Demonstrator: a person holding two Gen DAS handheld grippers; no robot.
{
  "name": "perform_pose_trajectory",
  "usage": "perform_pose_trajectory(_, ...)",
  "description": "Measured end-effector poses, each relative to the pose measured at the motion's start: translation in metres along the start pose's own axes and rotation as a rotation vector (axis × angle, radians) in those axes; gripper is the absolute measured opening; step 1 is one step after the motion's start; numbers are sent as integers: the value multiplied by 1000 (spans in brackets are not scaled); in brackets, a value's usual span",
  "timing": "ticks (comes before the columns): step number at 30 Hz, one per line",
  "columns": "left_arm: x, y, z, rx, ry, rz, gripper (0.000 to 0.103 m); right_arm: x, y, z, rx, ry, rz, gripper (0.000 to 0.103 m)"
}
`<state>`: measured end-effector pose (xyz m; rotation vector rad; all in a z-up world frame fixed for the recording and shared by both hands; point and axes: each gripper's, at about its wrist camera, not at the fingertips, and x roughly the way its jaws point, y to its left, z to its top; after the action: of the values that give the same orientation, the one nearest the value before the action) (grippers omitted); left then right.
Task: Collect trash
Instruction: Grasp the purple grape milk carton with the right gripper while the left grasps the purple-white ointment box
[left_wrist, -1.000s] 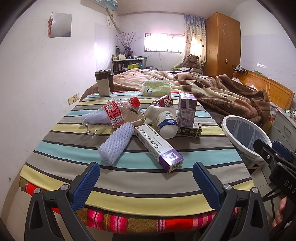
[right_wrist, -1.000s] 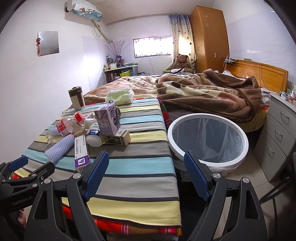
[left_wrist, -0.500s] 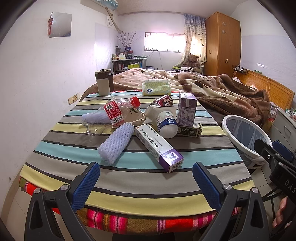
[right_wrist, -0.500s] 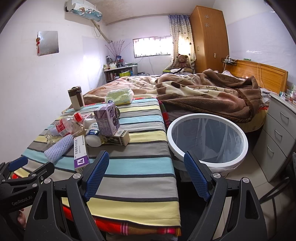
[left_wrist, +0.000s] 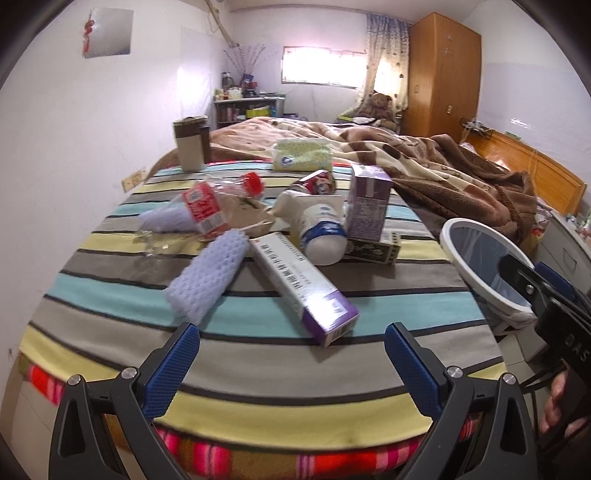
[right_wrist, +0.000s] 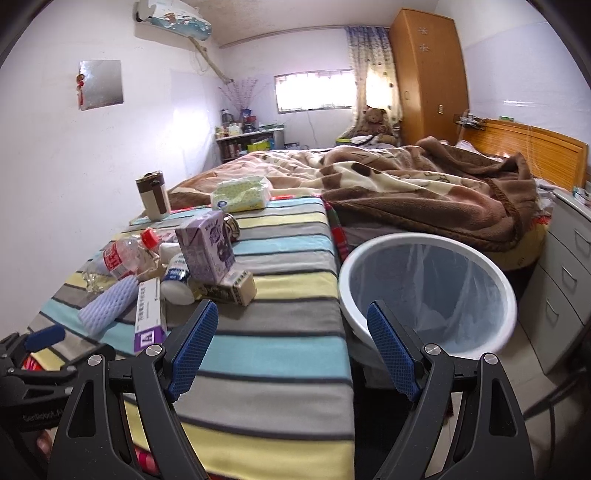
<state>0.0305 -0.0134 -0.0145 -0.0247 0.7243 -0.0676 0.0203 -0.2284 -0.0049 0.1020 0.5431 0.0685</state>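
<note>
Up close, the left gripper (left_wrist: 291, 363) is spread wide and empty over a striped table (left_wrist: 258, 354). On that table, left to right, lie a foam net sleeve (left_wrist: 208, 278), a long purple-ended box (left_wrist: 304, 291) and a white bottle (left_wrist: 321, 230). Further right, the right gripper (right_wrist: 291, 349), also spread and empty, hangs between the table edge and a white trash bin (right_wrist: 428, 291) on the floor.

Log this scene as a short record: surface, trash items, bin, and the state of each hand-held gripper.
surface: striped tablecloth over a table beside a bed
trash pile: long purple-ended box, foam net sleeve, crushed water bottle, white jar lying on its side, upright purple carton, flat dark box
nearest to left hand-held gripper: long purple-ended box
bin: white-rimmed bin with clear liner, on the floor to the right of the table, no trash visible inside
left hand-held gripper: open, holding nothing
right hand-held gripper: open, holding nothing
</note>
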Motion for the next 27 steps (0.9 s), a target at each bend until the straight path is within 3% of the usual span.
perform_pose_trajectory(5, 21, -6, 10, -20, 28, -35, 102, 24, 3, 7, -42, 41, 29, 85)
perform_pose_trajectory(9, 38, -11, 15, -22, 59, -25, 102, 41, -1, 12, 5, 88, 92, 85)
perform_pose_trajectory(15, 64, -13, 16, -18, 119, -6, 97, 47, 9, 24, 4, 65, 128, 85)
perform_pose_trajectory(19, 77, -10, 17, -31, 145, -4, 91, 52, 18, 30, -6, 67, 137, 85)
perform_pose_trajectory(23, 86, 1, 16, -57, 183, -16, 75, 64, 24, 34, -8, 92, 152, 85)
perform_pose_trajectory(27, 83, 18, 15, -91, 174, -19, 74, 71, 34, 34, -21, 109, 164, 85)
